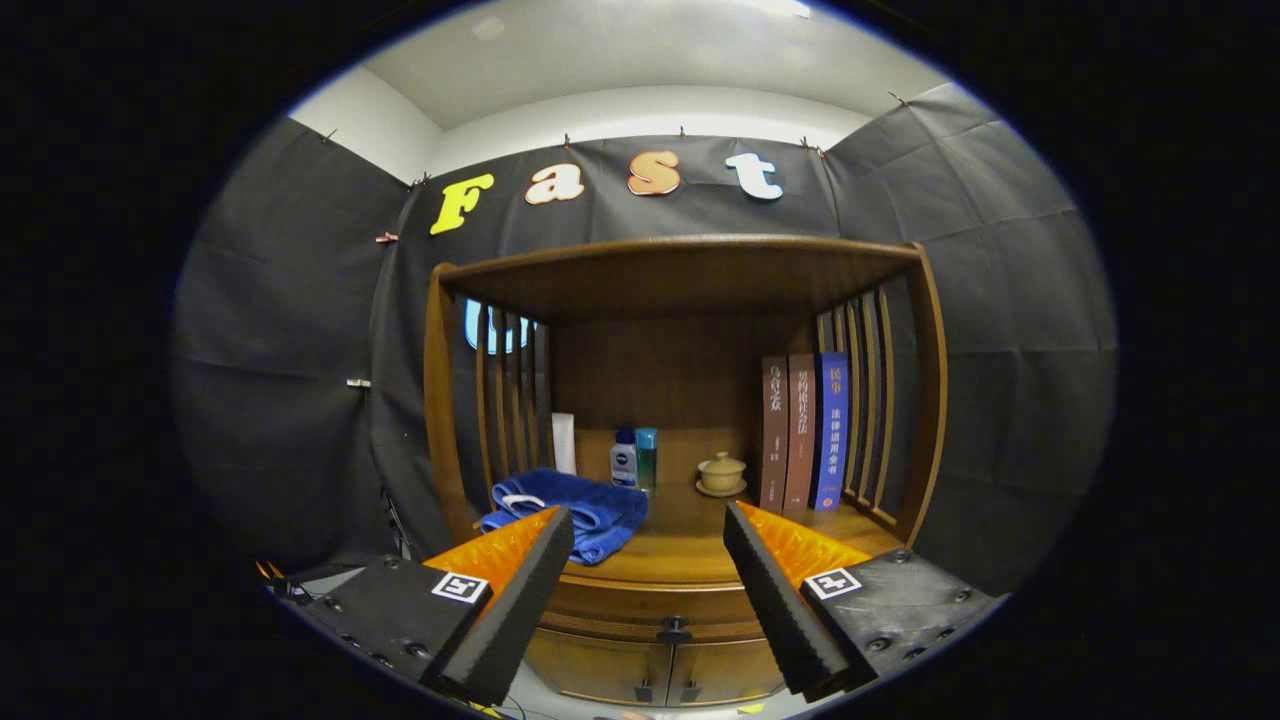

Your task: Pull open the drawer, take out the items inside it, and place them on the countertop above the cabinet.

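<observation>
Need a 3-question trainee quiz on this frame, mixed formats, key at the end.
1. True or false: the claw is shut on the drawer knob.
2. Multiple choice: what lies on the countertop just beyond the left finger? A) blue towel B) lidded cup C) books
3. Fill in: the drawer is ____.

Key: 1. False: the claw is open and holds nothing; the knob sits low between its fingers. 2. A. 3. Closed.

Near corner of the blue towel (580, 510) behind the wide-apart tool's (648, 530) left finger.
</observation>
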{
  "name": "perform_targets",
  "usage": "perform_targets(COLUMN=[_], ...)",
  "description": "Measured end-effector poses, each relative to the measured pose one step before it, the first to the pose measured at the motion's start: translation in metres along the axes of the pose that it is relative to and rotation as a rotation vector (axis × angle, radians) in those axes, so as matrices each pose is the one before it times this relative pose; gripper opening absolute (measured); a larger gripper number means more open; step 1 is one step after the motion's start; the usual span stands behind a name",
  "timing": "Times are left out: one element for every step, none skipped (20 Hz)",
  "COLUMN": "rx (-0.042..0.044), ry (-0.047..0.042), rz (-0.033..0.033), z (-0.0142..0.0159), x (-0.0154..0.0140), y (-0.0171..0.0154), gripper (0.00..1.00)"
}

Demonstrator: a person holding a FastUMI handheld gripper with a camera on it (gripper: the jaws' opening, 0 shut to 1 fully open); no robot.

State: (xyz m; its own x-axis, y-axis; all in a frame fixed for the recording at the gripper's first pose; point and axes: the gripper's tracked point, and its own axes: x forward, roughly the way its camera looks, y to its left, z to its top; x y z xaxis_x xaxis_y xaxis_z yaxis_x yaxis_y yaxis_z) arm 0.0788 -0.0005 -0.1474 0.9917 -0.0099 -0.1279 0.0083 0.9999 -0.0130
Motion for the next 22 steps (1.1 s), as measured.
perform_targets(rx=[0.008, 0.01009, 0.00852, 0.0096, 0.00472, 0.00038, -0.00019, 0.0023, 0.00418, 0.0003, -0.00251, -0.00177, -0.00001, 0.00226, 0.00206, -0.00011, 0.00028, 0.00493, 0.00631, 0.0065, 0.00591, -0.00074], ry=[0.01701, 0.01557, 0.01761, 0.02157, 0.02445, 0.018, 0.0118, 0.01358, 0.01474, 0.01719, 0.02192, 0.02194, 0.02066, 0.02284, 0.02265, 0.02786, 0.01824, 0.01148, 0.01301, 0.01255, 0.01553, 0.01078], rz=[-0.00398, -0.0034, -0.00903, -0.0107, -0.00962, -0.01082, -0.01014, -0.00944, -0.00759, -0.00987, -0.00969, -0.00679, 0.00109, 0.00043, -0.00236, -0.00232, -0.00789, -0.00669, -0.00792, -0.00565, -0.00044, 0.00081], z=[-0.01363, -0.0148, -0.01653, -0.01774, -0.01655, -0.01291, -0.01127, -0.00961, -0.01085, -0.01201, -0.01188, -0.00518, -0.00924, -0.0093, -0.00928, -0.00867, -0.00758, -0.00475, -0.00492, -0.00484, -0.00415, -0.00311], x=[0.00608, 0.00529, 0.00586, 0.00592, 0.00594, 0.00693, 0.00681, 0.0084, 0.00598, 0.00647, 0.00719, 0.00386, 0.00289, 0.00596, 0.00601, 0.00329, 0.0043, 0.00317, 0.00384, 0.00403, 0.00472, 0.00104], y=[-0.00219, -0.00417, -0.00464, -0.00216, -0.00342, -0.00554, -0.0049, -0.00424, -0.00299, -0.00289, -0.00288, -0.00352, -0.00502, -0.00289, -0.00088, -0.0019, -0.00216, -0.00128, -0.00204, -0.00156, -0.00048, 0.00047], gripper=[0.99, 0.99, 0.99, 0.99, 0.99, 0.99, 0.99, 0.99, 0.99, 0.99, 0.99, 0.99, 0.99, 0.99, 0.99, 0.99, 0.99, 0.99, 0.99, 0.99, 0.99, 0.97])
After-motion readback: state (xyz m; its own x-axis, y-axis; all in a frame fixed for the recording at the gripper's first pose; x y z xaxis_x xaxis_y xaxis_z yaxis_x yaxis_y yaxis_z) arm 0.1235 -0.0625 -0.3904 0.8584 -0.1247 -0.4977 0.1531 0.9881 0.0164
